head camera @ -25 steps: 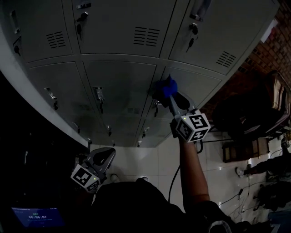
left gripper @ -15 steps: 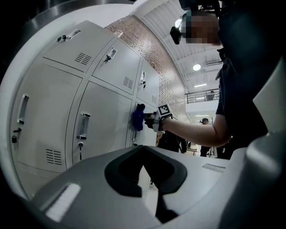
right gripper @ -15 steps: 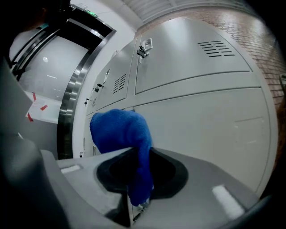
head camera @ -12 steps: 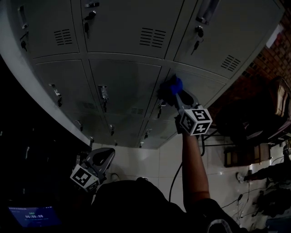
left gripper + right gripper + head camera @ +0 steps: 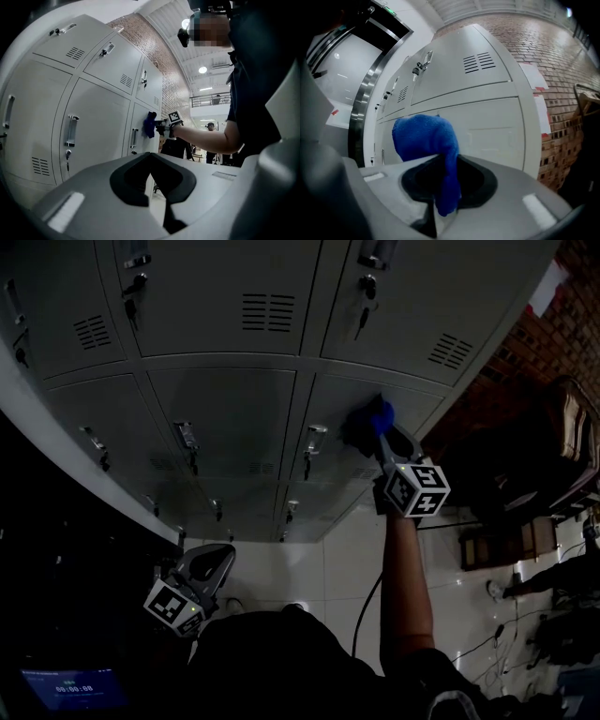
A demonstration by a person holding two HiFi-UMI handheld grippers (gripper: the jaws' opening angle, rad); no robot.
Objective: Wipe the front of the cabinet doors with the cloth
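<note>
- The right gripper (image 5: 382,439) is raised at arm's length towards the bank of grey locker cabinets (image 5: 225,409). Its jaws are clamped on a blue cloth (image 5: 375,415).
- In the right gripper view, the cloth (image 5: 424,136) bunches above the jaws. One fold hangs down through the seam where the right gripper (image 5: 445,187) pinches it.
- The cloth lies on the front of the cabinet door (image 5: 389,460) in the right-hand column, close under that door's top edge. It is to the right of the door's handle (image 5: 316,439), apart from it.
- From the left gripper view, the cloth (image 5: 150,124) looks pressed flat to the door. The cloth itself covers the actual spot of contact.
- The left gripper (image 5: 217,563) is held low beside the person's body, well clear of the cabinets. In its own view, the left gripper (image 5: 152,176) has its jaws drawn together with nothing between them.
- The head view is very dark, so the lower cabinet doors and the floor (image 5: 450,568) show little detail. The left end of the cabinet bank fades into black.
- The upper row of doors is cut off by the top of the head view. Only their vents (image 5: 267,312) and keyed locks show.
- A brick wall (image 5: 562,56) stands just past the right edge of the cabinets.
</note>
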